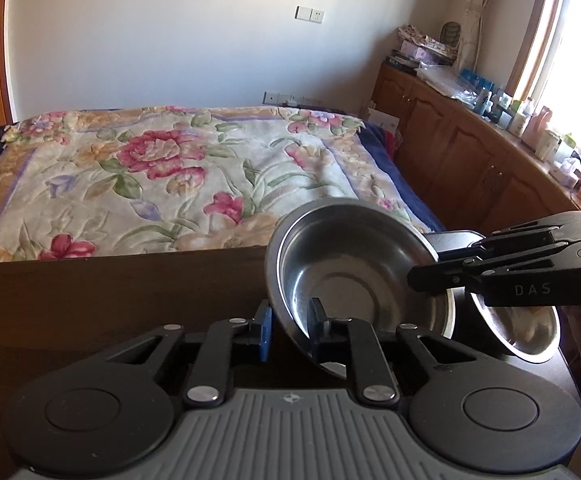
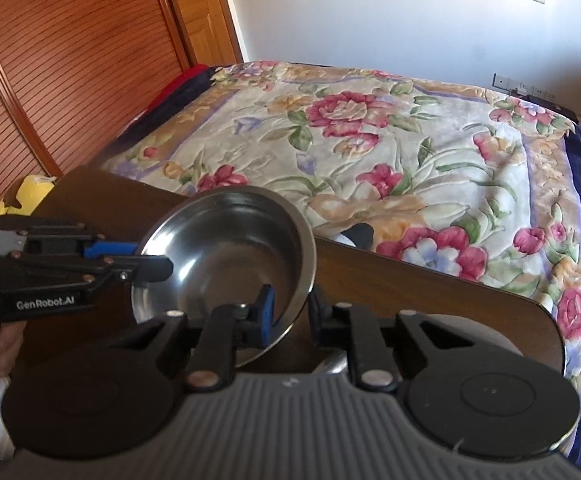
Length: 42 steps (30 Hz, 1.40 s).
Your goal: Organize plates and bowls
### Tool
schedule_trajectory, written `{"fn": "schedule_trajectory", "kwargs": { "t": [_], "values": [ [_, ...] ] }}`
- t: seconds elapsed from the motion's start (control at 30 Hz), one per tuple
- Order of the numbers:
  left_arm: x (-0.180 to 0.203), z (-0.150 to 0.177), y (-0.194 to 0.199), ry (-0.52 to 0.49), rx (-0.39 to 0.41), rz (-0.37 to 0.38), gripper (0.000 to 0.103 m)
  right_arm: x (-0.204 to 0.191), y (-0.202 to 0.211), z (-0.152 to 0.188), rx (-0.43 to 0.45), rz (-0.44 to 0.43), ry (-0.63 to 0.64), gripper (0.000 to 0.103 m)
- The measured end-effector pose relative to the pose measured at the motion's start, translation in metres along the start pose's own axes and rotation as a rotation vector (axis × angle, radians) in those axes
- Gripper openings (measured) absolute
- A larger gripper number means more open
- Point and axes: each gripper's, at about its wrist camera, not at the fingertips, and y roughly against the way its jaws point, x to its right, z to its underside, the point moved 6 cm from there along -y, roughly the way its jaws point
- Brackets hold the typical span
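A steel bowl (image 1: pixel 354 272) is held tilted above the dark wooden table (image 1: pixel 110 300), between both grippers. My left gripper (image 1: pixel 290 328) has its jaws around the bowl's near rim, with a visible gap. My right gripper (image 1: pixel 430 276) comes in from the right and pinches the bowl's right rim. In the right wrist view the same bowl (image 2: pixel 230 256) sits in my right gripper (image 2: pixel 290 312), and my left gripper (image 2: pixel 150 260) grips the rim from the left. A second steel bowl (image 1: pixel 518 328) rests on the table behind the right gripper.
A bed with a floral blanket (image 1: pixel 178 176) lies just beyond the table. Wooden cabinets (image 1: pixel 470 152) with bottles and clutter on top run along the right wall. A slatted wooden door (image 2: pixel 70 60) stands to the left. A yellow object (image 2: pixel 30 192) lies by the table's left end.
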Motion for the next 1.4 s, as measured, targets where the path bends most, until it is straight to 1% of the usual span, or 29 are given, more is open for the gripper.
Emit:
{"fn": "schedule_trajectory", "kwargs": {
  "t": [0.33,0.53,1.0,1.4],
  "values": [
    [0.017,-0.015,0.051,-0.016,0.091,0.026,0.017,-0.013,0.041,-0.010,0.066,0.021,0.007,0.019],
    [0.030,-0.016,0.086,-0.036,0.138,0.051,0.017,-0.023,0.071,-0.006,0.106,0.027,0.005,0.018],
    [0.048,0.010,0.155,-0.073,0.220,0.074,0.017,-0.058,0.126,0.022,0.174,0.048,0.021,0.019],
    [0.060,0.045,0.193,-0.108,0.249,0.086,0.017,-0.083,0.156,0.055,0.218,0.065,0.025,0.019]
  ]
}}
